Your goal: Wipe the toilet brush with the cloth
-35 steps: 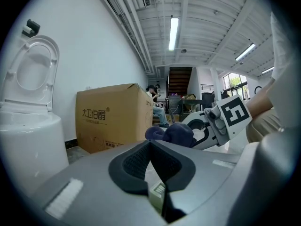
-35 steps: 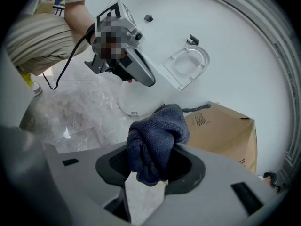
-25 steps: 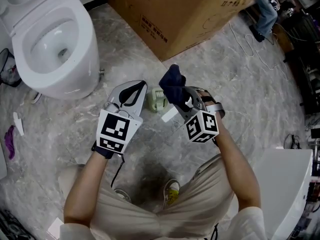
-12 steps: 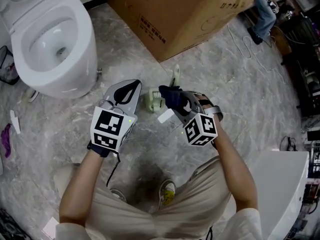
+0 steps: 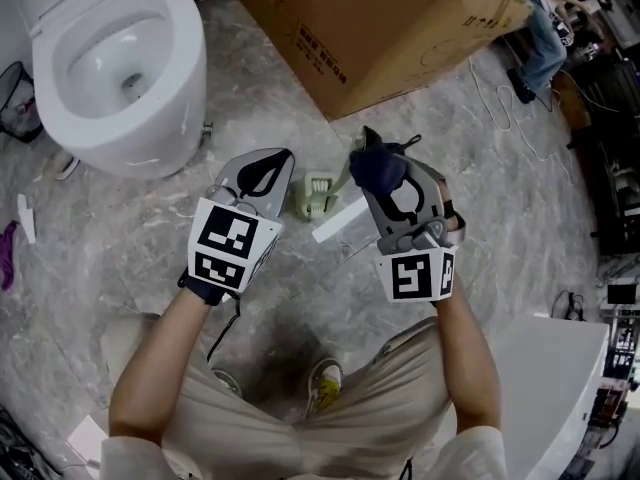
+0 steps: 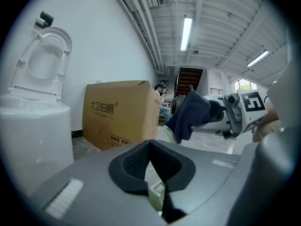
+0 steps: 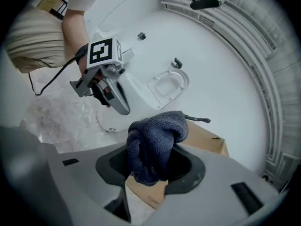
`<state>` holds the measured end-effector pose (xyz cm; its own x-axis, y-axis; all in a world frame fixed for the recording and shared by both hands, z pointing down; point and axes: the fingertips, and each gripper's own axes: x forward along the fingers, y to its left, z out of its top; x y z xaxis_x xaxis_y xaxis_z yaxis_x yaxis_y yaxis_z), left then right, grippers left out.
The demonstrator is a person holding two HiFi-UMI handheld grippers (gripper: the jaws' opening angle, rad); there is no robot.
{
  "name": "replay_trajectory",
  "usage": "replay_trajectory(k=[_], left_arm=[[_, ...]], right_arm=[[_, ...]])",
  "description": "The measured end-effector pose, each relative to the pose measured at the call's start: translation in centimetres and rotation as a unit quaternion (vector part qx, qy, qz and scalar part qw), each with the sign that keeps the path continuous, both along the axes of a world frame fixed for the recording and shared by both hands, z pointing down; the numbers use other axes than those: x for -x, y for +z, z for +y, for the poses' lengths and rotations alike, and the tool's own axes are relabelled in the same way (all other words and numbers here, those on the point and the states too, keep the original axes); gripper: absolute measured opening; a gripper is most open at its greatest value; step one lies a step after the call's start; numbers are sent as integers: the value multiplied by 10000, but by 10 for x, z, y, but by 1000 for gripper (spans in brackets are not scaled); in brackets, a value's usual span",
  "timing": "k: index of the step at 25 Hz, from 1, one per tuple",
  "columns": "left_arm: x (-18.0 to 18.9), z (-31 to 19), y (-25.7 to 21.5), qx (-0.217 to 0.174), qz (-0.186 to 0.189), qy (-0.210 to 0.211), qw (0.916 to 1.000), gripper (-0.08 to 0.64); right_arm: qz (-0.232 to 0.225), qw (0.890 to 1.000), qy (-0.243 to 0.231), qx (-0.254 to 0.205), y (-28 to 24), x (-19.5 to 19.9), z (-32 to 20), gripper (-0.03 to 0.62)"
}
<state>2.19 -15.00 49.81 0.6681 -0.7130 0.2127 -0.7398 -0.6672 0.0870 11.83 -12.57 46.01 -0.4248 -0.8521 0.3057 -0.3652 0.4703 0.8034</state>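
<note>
The pale green toilet brush (image 5: pixel 318 196) lies on the marble floor with a white handle part (image 5: pixel 340 218) beside it, between my two grippers. My right gripper (image 5: pixel 385 173) is shut on a bunched dark blue cloth (image 5: pixel 372 164), held just right of and above the brush. The cloth (image 7: pixel 153 142) fills the right jaws (image 7: pixel 150 168). My left gripper (image 5: pixel 272 163) hovers left of the brush, jaws shut with nothing seen between the tips (image 6: pixel 149 142). A pale green piece (image 6: pixel 157 192) shows through the gap below them. The cloth (image 6: pixel 190 114) also appears in the left gripper view.
A white toilet (image 5: pixel 120 68) with its seat raised stands at the back left. A large cardboard box (image 5: pixel 380 28) sits straight ahead. White cable (image 5: pixel 500 88) trails on the floor at right, and a white cabinet (image 5: pixel 560 368) is at the lower right. My shoes (image 5: pixel 325 383) are below.
The right gripper with the cloth dipped toward the brush, then rose and shifted right. The left gripper stayed shut, about where it was.
</note>
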Motion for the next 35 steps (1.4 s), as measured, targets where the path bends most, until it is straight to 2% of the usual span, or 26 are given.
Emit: replay_trajectory(k=[4, 8, 16, 22, 35], left_arm=[[0, 2, -1, -122, -151, 39, 9998, 2], [1, 4, 0, -106, -190, 47, 9998, 2], [6, 3, 2, -96, -202, 7, 9997, 2], [4, 0, -2, -85, -137, -6, 9999, 2], [-1, 1, -1, -106, -176, 12, 9998, 2]], right_arm=[[18, 9973, 220, -700, -20, -1, -9, 175], [223, 9959, 315, -819, -16, 1, -17, 175], [684, 9974, 238, -32, 38, 1, -23, 175], [741, 9965, 258, 275, 53, -5, -22, 175], [1284, 9861, 143, 1048, 104, -24, -10, 175]])
